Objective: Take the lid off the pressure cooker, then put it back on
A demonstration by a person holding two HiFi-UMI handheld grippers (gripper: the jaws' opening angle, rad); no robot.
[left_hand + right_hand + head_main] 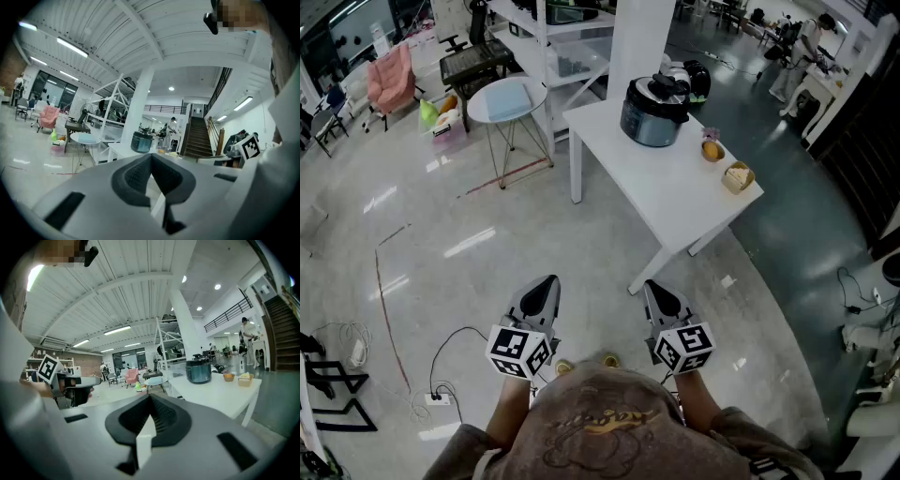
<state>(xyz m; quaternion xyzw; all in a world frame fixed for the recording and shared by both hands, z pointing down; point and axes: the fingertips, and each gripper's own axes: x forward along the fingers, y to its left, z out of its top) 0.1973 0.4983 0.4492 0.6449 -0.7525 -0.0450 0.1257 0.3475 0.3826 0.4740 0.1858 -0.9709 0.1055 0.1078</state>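
Left gripper (547, 284) and right gripper (653, 287) are pressed together, empty; cooker (653, 114) well ahead. Arriving unopened, jaws would knock lid (667, 88), not grip.

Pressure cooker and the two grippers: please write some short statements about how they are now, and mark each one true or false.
1. The pressure cooker stands on the white table with its lid on. True.
2. The left gripper holds the lid. False: its jaws are together with nothing between them.
3. The right gripper is shut and empty. True.
4. Both grippers touch the cooker. False: they are over the floor, well apart from the table.
5. The cooker is the only thing on the table. False: an orange bowl and a pale container stand there too.
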